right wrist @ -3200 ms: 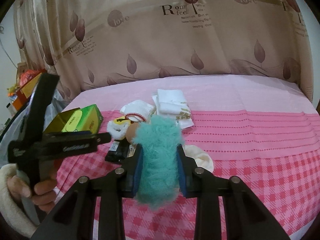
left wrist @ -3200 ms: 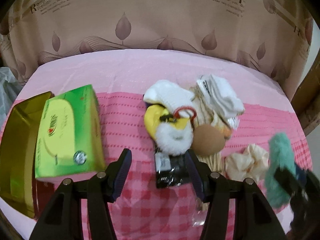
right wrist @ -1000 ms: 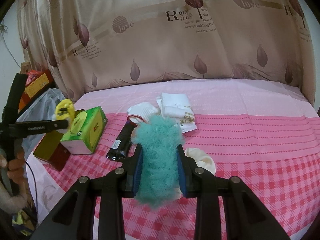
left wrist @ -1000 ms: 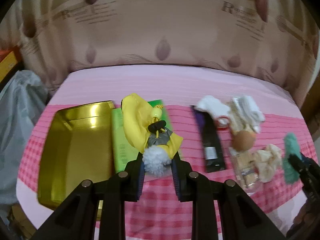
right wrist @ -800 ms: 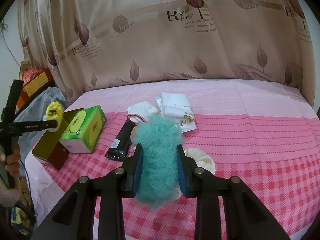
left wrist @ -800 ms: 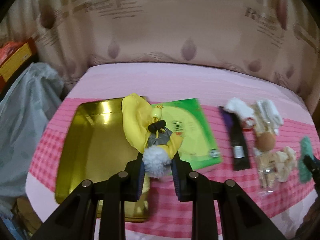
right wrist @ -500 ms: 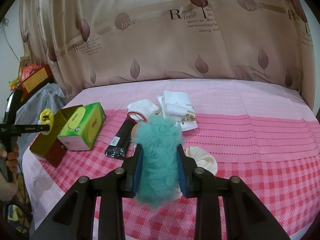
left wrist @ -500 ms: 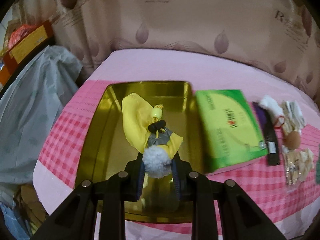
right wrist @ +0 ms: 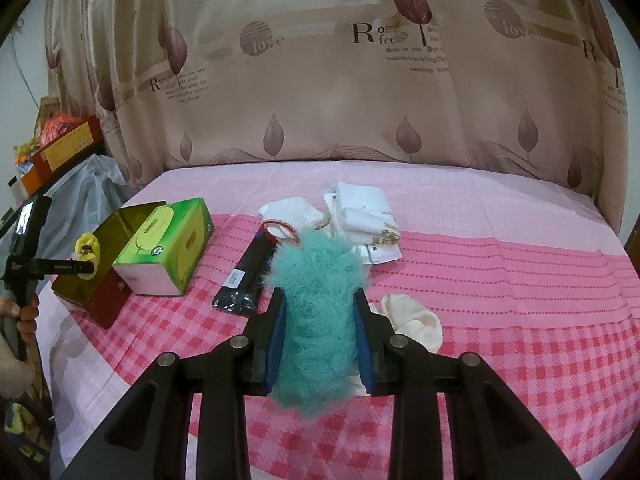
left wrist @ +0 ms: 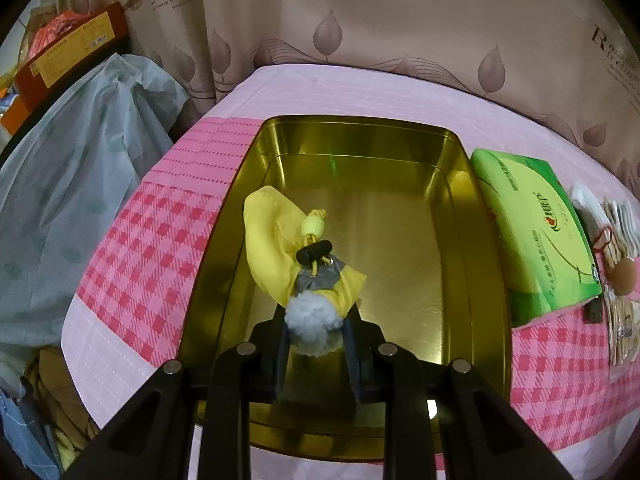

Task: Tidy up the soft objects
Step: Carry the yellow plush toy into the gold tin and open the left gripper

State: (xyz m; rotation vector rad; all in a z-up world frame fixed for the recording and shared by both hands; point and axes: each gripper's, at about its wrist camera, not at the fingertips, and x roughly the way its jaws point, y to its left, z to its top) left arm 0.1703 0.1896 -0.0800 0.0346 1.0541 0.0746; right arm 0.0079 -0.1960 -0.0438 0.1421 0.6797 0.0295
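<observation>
Clamped on a yellow pouch with a white pompom (left wrist: 310, 276), my left jaws hold it over the gold tin (left wrist: 452, 160); my right jaws squeeze a teal fluffy toy (right wrist: 320, 320) above the checkered tabletop (right wrist: 520, 380).

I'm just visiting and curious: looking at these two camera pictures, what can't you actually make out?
- Left wrist view: the gold metal tin's near floor is hidden behind the left tongs and the yellow cloth pouch with white pompom.
- Right wrist view: the cream sock is partly hidden behind the right tongs gripping the teal fluffy toy.
- Right wrist view: the green tissue box print is too small to read.
</observation>
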